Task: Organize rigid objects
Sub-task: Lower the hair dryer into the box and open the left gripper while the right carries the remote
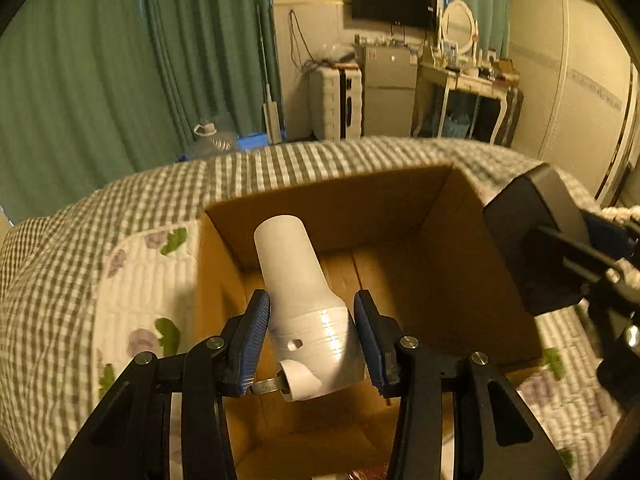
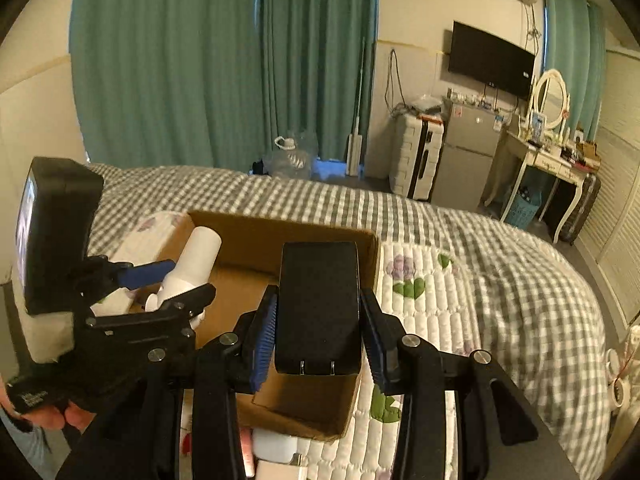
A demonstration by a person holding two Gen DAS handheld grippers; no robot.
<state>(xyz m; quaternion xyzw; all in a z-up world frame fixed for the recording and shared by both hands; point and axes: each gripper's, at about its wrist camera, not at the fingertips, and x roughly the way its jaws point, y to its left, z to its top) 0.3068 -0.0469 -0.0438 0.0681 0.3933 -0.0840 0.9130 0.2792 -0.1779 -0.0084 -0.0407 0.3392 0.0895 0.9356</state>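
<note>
Two loads are up over the cardboard box (image 1: pixel 400 216) at once, and it's all about a clean drop now. Left gripper (image 1: pixel 310 344) has its blue fingers (image 1: pixel 256 336) clamped on the wide ribbed base of the white plastic fitting (image 1: pixel 304 300), narrow end aimed down toward the box floor, a small metal tab poking out near the left pad. Right gripper (image 2: pixel 318 336) is squeezed tight on the black rectangular adapter (image 2: pixel 319 304), two little prongs showing at the near end, and it hangs above the box's right half. The box sits on the bed (image 2: pixel 460 320), on a quilted floral pad with a gingham cover beyond; its floor looks bare from here. My read: both items are in the placing step, nothing released yet. To do it well, I'd bring each one low inside the walls before letting go, because hard pieces dropped from height will bounce or knock the thin cardboard about on that soft bedding. Keep the two grippers apart, fitting to the left side, adapter to the right, so the frames don't clash over the opening. Lay the fitting on its side; it would likely roll or tip if stood on end. More small things wait by the box's near edge, too blurred to identify.
</note>
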